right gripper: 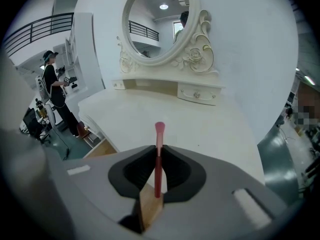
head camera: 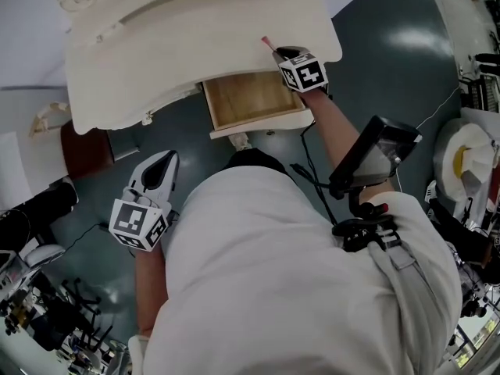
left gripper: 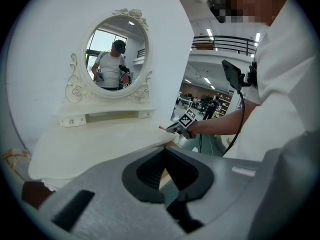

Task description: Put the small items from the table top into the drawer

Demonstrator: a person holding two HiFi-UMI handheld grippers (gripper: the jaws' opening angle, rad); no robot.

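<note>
I've got the right gripper (right gripper: 159,149) clamped on the pink brush (right gripper: 159,130) at the table top (head camera: 195,45) front edge, just beside the open drawer (head camera: 250,100) — its back is hidden under the top. Left gripper (left gripper: 165,151) closed, empty, low.

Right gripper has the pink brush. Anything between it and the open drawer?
Nothing visible. The right gripper holds the pink brush over the table top's front edge; the drawer stands open just below, its visible wooden floor bare.

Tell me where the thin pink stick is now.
In the right gripper view, the thin pink stick is clamped between the right gripper's fingers, above the white dressing table's edge.
</note>
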